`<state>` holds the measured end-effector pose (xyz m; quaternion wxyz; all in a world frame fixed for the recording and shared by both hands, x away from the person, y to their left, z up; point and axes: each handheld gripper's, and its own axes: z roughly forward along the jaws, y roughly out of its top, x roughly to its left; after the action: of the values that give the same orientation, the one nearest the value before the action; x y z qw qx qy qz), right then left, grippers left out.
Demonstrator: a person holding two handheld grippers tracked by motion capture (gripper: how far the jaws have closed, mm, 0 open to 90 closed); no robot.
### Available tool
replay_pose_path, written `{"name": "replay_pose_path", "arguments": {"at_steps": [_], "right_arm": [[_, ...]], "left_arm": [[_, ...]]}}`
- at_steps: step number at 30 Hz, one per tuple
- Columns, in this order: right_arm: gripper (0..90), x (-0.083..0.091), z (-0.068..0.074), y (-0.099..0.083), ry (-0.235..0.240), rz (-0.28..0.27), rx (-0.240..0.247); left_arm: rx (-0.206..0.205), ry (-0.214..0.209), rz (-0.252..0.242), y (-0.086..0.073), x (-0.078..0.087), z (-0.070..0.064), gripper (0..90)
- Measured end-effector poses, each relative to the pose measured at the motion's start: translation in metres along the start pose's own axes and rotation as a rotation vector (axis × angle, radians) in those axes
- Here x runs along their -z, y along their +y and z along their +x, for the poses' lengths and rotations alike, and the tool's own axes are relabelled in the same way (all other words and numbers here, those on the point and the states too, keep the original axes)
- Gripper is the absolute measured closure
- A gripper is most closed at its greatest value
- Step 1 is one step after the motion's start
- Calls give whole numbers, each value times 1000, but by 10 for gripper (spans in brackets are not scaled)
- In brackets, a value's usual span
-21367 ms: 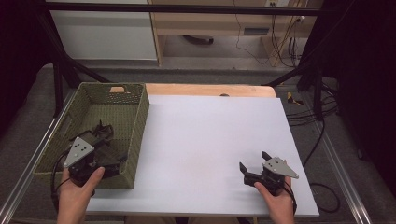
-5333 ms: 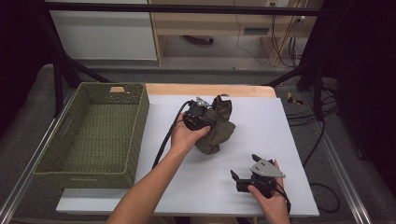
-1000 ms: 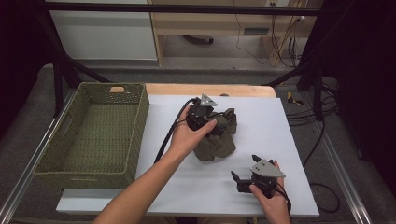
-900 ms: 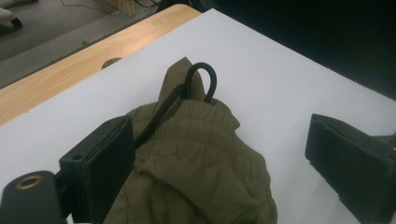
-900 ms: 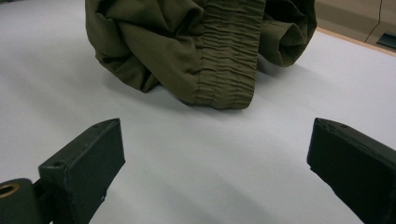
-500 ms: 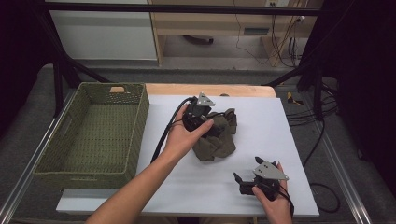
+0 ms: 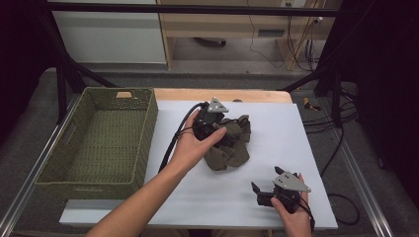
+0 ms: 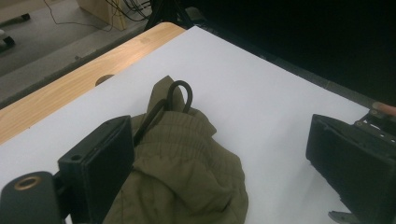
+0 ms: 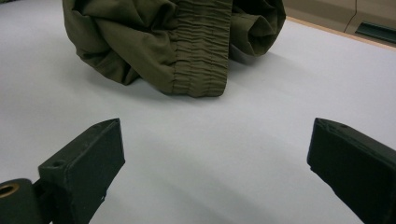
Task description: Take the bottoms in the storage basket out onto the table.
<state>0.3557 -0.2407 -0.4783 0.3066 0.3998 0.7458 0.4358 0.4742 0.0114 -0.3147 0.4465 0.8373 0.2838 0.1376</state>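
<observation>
An olive-green garment (image 7: 231, 149) with an elastic waistband lies crumpled on the white table top (image 7: 281, 123), near its middle. My left gripper (image 7: 223, 129) sits on the garment's left side, held by a hand. In the left gripper view its jaws stand wide apart, so the left gripper (image 8: 224, 172) is open over the garment (image 8: 187, 154), with a dark cord loop (image 8: 180, 93) at the fabric's far end. My right gripper (image 7: 267, 178) hovers open near the table's front right, apart from the cloth. In the right gripper view the right gripper (image 9: 215, 163) faces the garment (image 9: 177, 42) across bare table.
A green woven basket (image 7: 148, 123) stands at the table's left side, with nothing visible inside. A wooden strip (image 7: 222, 95) runs along the table's far edge. Cables (image 7: 341, 123) hang off the right side.
The garment, earlier carried from the basket in my left gripper, has come down onto the table. The right gripper has shifted slightly to the right.
</observation>
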Motion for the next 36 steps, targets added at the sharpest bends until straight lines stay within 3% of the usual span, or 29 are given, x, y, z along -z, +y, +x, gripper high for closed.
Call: {"name": "replay_pose_path", "arguments": {"at_steps": [16, 36], "right_arm": [[43, 2, 2, -1, -13, 11, 9], [45, 5, -2, -1, 4, 14, -29]], "left_arm": [[-18, 44, -40, 8, 54, -1, 79], [-53, 38, -71, 25, 79, -16, 80]]}}
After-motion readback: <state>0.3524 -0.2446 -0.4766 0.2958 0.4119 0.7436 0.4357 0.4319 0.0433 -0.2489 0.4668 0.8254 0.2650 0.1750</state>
